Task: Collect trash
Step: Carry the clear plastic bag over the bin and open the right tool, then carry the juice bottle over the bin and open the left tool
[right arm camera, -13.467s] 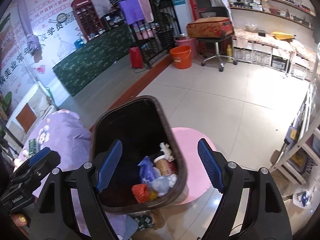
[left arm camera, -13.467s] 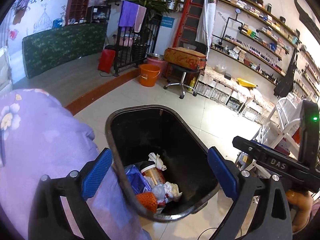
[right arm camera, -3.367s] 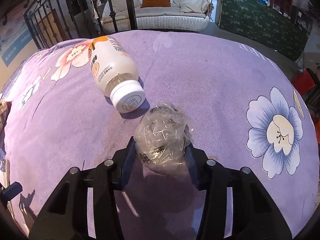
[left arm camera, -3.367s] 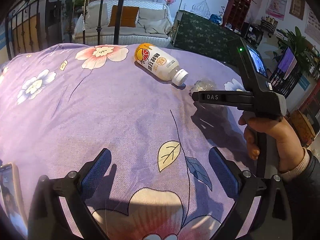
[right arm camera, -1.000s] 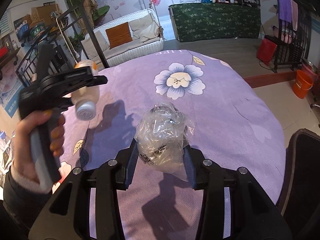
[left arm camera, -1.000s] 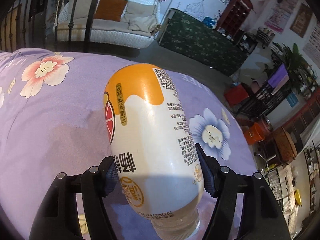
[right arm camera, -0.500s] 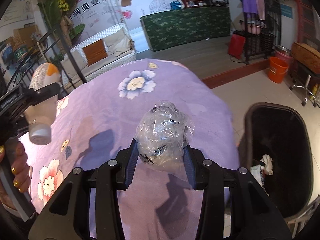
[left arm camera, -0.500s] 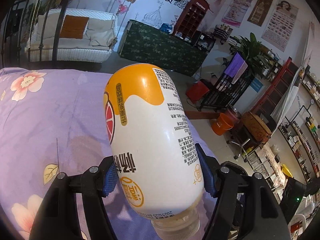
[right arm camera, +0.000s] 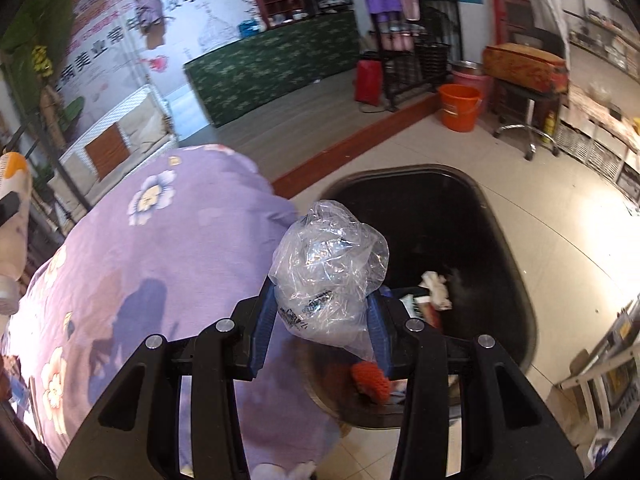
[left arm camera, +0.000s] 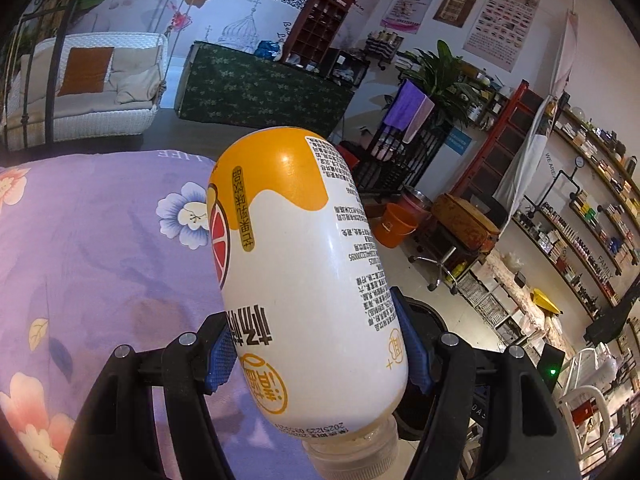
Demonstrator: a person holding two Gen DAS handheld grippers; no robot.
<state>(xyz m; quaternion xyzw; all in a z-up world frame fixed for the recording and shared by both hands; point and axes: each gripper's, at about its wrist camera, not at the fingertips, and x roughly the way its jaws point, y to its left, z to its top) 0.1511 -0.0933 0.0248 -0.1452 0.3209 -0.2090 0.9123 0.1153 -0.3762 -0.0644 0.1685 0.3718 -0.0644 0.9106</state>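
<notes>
My left gripper (left arm camera: 316, 352) is shut on a white and orange drink bottle (left arm camera: 296, 264), cap end toward the camera, held above the edge of the purple flowered tablecloth (left arm camera: 88, 248). My right gripper (right arm camera: 320, 328) is shut on a crumpled clear plastic wrapper (right arm camera: 328, 268), held at the near rim of the black trash bin (right arm camera: 516, 264). The bin holds several pieces of trash, among them a white wad (right arm camera: 436, 284) and an orange net (right arm camera: 370, 376). The bottle also shows at the left edge of the right wrist view (right arm camera: 12, 216).
The purple tablecloth (right arm camera: 132, 264) covers a round table left of the bin. An orange bucket (right arm camera: 458, 106), a swivel stool (right arm camera: 524, 80), a dark rack with purple towels (right arm camera: 400, 32) and a green-covered counter (right arm camera: 272, 64) stand on the tiled floor beyond.
Both grippers have swung right from over the table toward the bin, each keeping its load. The wrapper now hangs at the bin's rim, and the bottle is nearer the table edge.
</notes>
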